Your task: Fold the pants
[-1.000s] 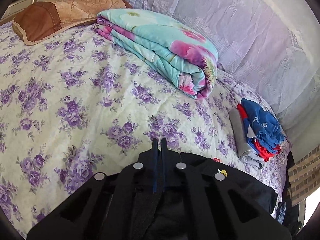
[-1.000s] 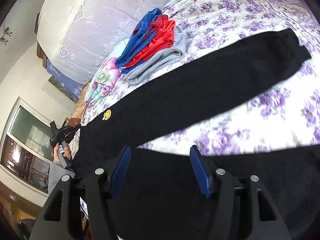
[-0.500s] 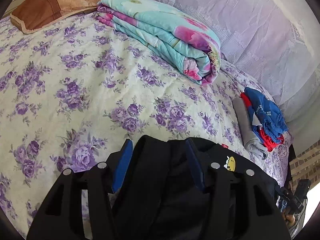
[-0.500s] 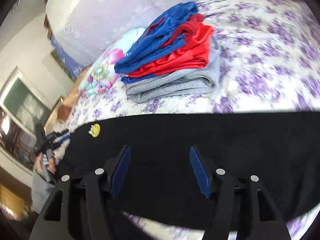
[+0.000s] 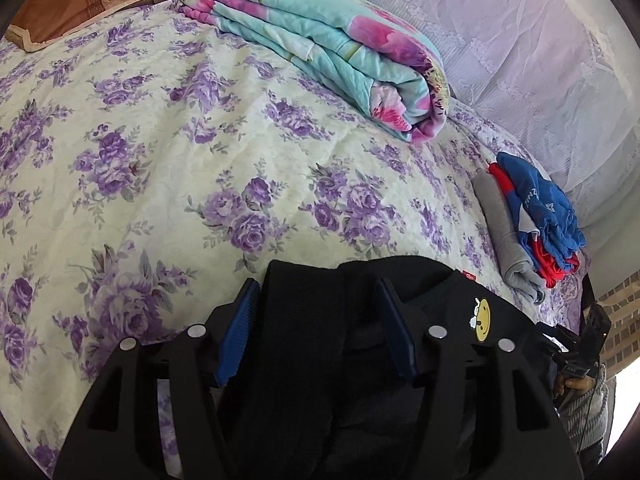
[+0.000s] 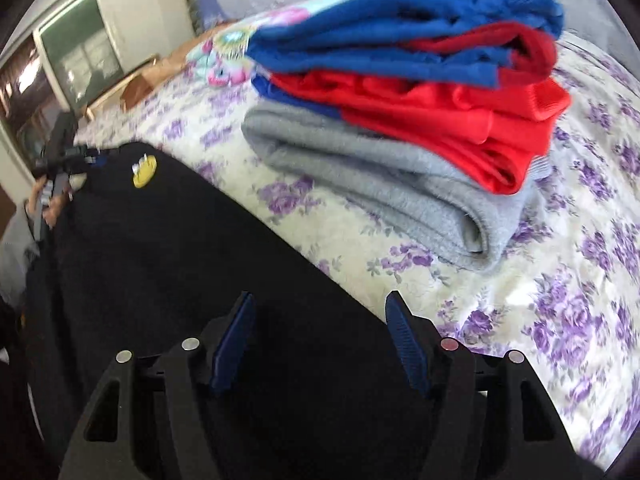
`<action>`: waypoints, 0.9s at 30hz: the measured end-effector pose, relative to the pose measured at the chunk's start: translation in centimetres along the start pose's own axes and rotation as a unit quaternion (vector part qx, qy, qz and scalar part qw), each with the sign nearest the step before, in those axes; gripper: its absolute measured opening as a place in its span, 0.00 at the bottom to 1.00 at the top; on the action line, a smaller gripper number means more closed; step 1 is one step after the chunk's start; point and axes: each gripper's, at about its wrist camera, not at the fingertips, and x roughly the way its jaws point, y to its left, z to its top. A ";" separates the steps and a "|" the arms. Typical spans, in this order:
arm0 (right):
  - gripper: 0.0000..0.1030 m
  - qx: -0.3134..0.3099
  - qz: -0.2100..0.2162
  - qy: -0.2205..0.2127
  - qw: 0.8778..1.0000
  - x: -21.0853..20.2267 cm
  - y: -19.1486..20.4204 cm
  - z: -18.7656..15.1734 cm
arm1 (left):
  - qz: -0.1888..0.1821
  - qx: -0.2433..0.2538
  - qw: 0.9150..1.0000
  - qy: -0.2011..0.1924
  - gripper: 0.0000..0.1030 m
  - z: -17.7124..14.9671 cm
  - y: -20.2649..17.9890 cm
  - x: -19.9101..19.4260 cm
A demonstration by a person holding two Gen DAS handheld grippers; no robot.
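My left tongs (image 5: 316, 306) point down at the black pants (image 5: 360, 360) on the bed (image 5: 160, 168), their jaws opening, with the bunched waist end lying between the ribbed blue pads (image 5: 236, 340) and neither pad pressing it. My right tongs (image 6: 320, 328) hover over the same pants (image 6: 180, 260), jaws also opening, black cloth beneath them and nothing gripped. The pants are soft, matte, fleece-like; a round yellow smiley patch (image 5: 481, 320) sits near the waist and a small red tab (image 5: 469, 277) on the edge, its writing too small to read. In the right view the pants run as a long band from the waist at upper left, where the left tongs show, down to lower right. Just beyond lies a folded pile (image 6: 420, 120): fuzzy grey at the bottom, shiny red in the middle, blue on top with white lettering I cannot read. Further off lies a folded turquoise quilt (image 5: 328, 52) with pink flowers, and a brown pillow (image 5: 68, 8). The bedspread is cream, quilted, with purple roses.
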 end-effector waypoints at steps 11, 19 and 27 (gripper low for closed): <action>0.05 0.030 -0.037 -0.028 0.998 -1.5 2.4 -2.1 | 0.003 0.001 1.000 -0.020 0.48 0.1 -0.1 -0.7; 0.05 0.053 -0.051 -0.052 0.996 -4.8 4.2 -2.5 | -0.015 -0.003 1.000 -0.026 0.44 0.6 -0.6 -1.7; 0.05 0.054 -0.076 -0.074 0.993 -8.4 6.6 -2.6 | -0.027 -0.027 0.999 -0.031 0.40 1.8 -0.8 -2.9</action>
